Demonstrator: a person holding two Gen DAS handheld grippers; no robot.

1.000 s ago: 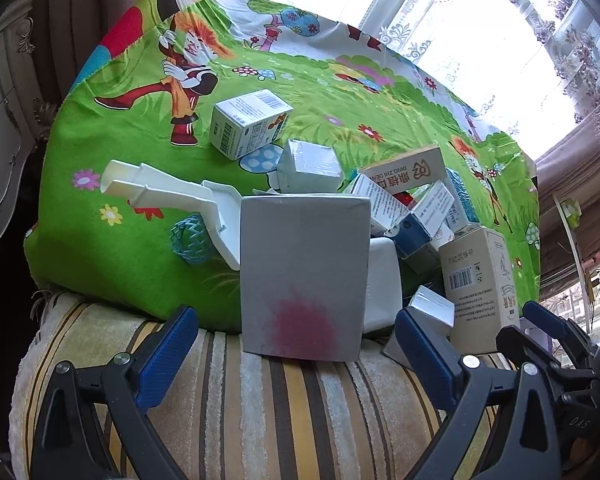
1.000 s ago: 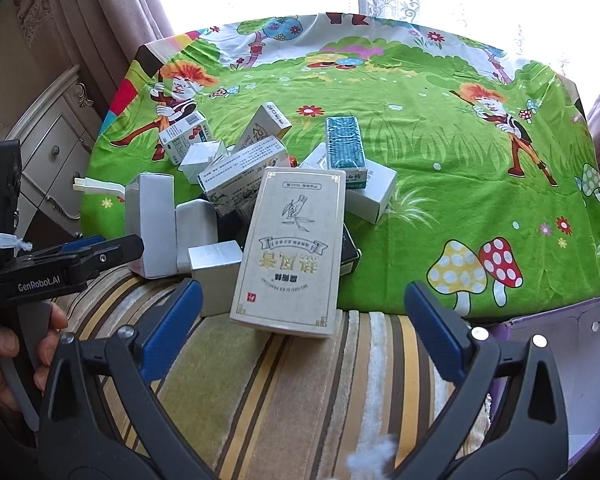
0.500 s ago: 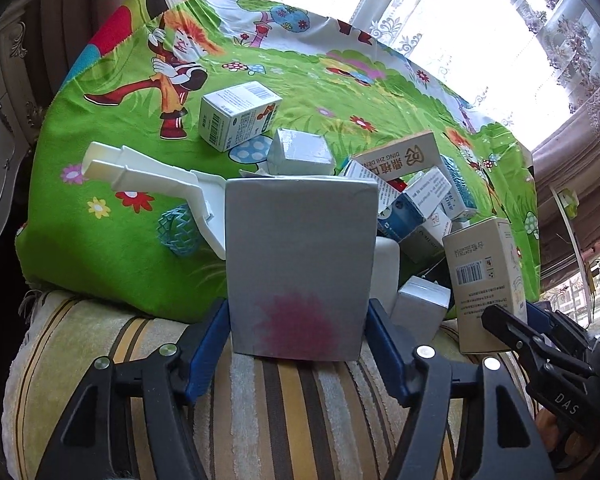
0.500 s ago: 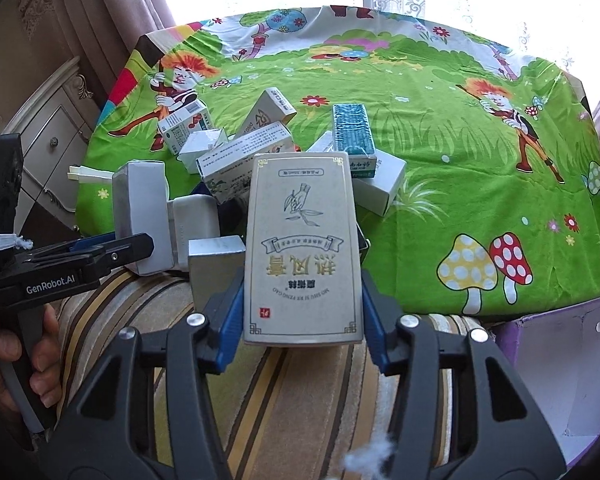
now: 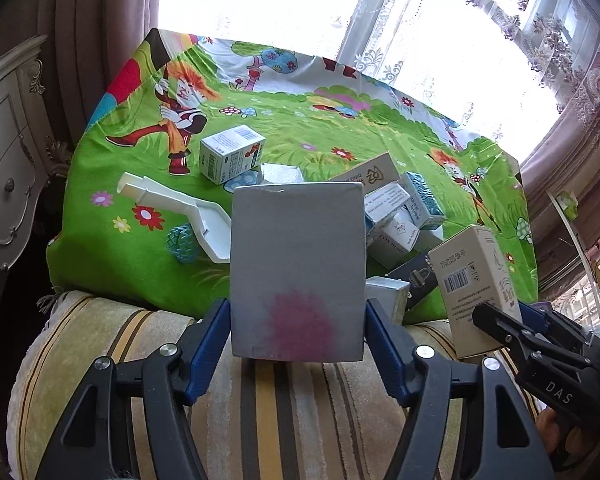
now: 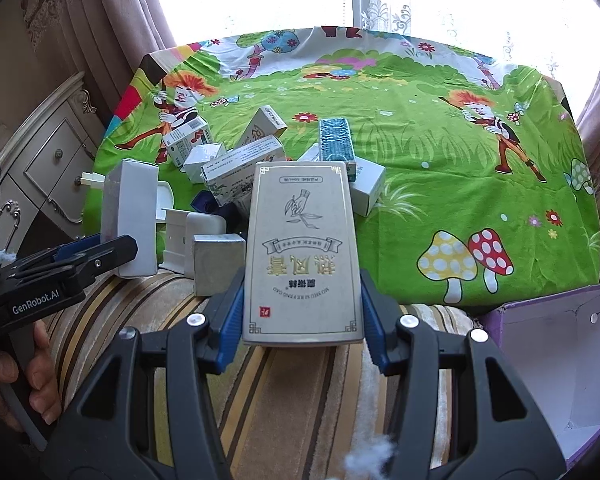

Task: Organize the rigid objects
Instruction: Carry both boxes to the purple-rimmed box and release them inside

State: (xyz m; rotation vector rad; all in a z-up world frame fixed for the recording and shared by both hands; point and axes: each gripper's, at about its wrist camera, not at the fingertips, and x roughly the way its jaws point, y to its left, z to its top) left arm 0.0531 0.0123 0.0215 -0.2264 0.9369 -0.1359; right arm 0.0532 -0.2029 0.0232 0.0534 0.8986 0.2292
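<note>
My left gripper [image 5: 298, 330] is shut on a grey box with a pink stain [image 5: 296, 268], held upright above the striped cushion; the same box shows at the left of the right wrist view [image 6: 130, 220]. My right gripper [image 6: 302, 320] is shut on a tall beige box with printed characters [image 6: 302, 252], also seen at the right of the left wrist view [image 5: 474, 288]. A pile of several small cartons [image 6: 240, 168] lies on the green cartoon cloth [image 6: 440, 152] behind both boxes.
A white plastic scoop [image 5: 180, 208] and a teal woven ball [image 5: 182, 242] lie left of the pile. A small silver box [image 6: 218, 262] sits at the cloth's front edge. An open purple box [image 6: 556, 364] stands at the lower right. A white dresser [image 5: 8, 152] stands left.
Both grippers have closed from open onto their boxes, the left on the grey box and the right on the beige box, and have lifted them slightly.
</note>
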